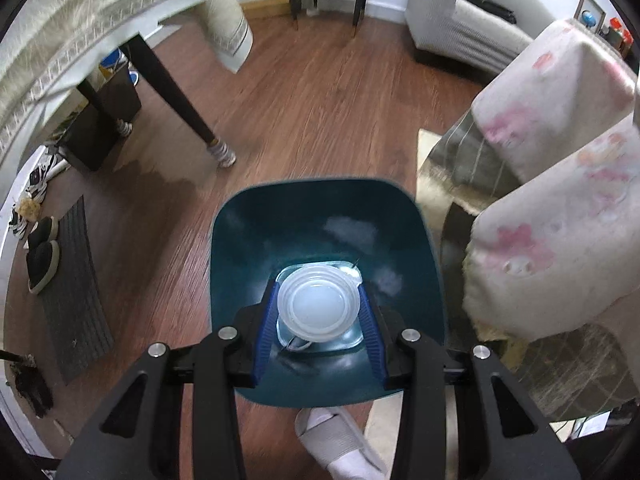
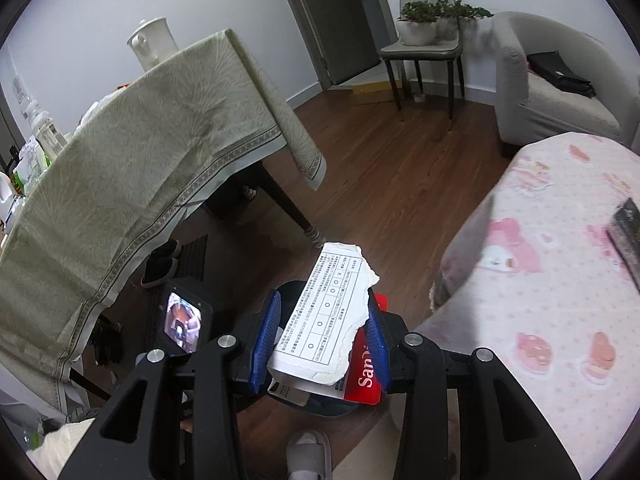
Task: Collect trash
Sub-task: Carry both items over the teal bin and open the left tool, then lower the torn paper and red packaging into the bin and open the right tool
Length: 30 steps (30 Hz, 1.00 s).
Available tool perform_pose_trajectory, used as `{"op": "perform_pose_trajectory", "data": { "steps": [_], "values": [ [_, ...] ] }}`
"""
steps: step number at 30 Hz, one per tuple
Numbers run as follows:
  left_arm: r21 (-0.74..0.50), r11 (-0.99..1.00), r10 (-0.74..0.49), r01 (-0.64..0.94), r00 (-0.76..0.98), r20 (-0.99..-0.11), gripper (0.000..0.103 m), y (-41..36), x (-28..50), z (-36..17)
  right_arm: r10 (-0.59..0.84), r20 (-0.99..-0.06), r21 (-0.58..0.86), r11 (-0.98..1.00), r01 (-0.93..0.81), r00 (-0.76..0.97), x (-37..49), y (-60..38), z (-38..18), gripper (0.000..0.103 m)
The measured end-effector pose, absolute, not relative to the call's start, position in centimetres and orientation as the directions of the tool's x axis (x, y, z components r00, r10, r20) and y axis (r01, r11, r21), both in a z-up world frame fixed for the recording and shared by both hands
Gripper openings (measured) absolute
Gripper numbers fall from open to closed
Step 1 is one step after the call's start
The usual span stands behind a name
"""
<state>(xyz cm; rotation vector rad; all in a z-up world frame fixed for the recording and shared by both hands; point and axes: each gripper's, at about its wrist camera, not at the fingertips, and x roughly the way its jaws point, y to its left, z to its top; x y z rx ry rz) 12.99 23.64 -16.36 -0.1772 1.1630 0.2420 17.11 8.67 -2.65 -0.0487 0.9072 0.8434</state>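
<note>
A living room with a wood-plank floor [image 1: 320, 92] lies under both cameras, and on that floor, right below the left claw [image 1: 318, 322], stands a dark teal bin [image 1: 248, 240] with its mouth open upward.

Nearest in the left wrist view, the left claw's blue pads are closed partway on a translucent plastic lid [image 1: 318, 304], pressing its two sides, and the lid hangs directly over the bin's mouth. Something pale and boxy shows at the bin's bottom behind the lid (what it is I cannot tell). A slippered foot [image 1: 340, 440] stands just beside the bin's near rim.

In the right wrist view, the right claw [image 2: 318, 334] is likewise closed partway, gripping a torn printed paper [image 2: 326, 320] together with a red card package [image 2: 366, 372]. The bin's dark rim peeks out behind and below this bundle, so this hand too is near the mouth, though whether squarely above it I cannot tell.

Farther off are the tabletop under a pale green cloth [image 2: 140, 168], a pink-patterned bed cover [image 2: 552, 280], and at the back a grey chair carrying potted plants [image 2: 424, 24].

By my judgement the collecting is well along: two loads are in hand and brought to the bin, and neither is let go yet. Dropping both remains; the floor shows no other plain litter, though the cluttered far end of the tabletop may hold more.
</note>
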Motion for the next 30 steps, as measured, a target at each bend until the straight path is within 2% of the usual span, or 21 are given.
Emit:
{"op": "perform_pose_trajectory", "data": {
  "steps": [12, 14, 17, 25, 30],
  "values": [
    [-0.042, 0.952, 0.057, -0.303, 0.311, -0.949, 0.042, 25.5, 11.7, -19.4, 0.608, -0.743, 0.304, 0.678, -0.669, 0.279, 16.9, 12.9, -5.5, 0.042],
    [-0.06, 0.951, 0.045, -0.305, 0.326, -0.944, 0.05, 25.6, 11.5, -19.1, 0.602, -0.75, 0.301, 0.68, -0.668, 0.275, 17.0, 13.4, -6.0, 0.042],
    [-0.061, 0.951, 0.051, -0.302, 0.351, -0.935, 0.052, 25.7, 11.2, -18.5, 0.588, -0.762, 0.297, 0.689, -0.661, 0.271, 17.3, 13.9, -6.8, 0.042],
    [-0.059, 0.946, 0.083, -0.318, 0.415, -0.906, 0.053, 26.6, 10.2, -16.0, 0.548, -0.797, 0.28, 0.707, -0.65, 0.253, 17.6, 15.7, -9.2, 0.042],
    [-0.07, 0.944, 0.108, -0.322, 0.505, -0.856, 0.053, 27.4, 8.9, -12.6, 0.528, -0.813, 0.269, 0.712, -0.648, 0.244, 17.5, 16.8, -10.4, 0.041]
  ]
}}
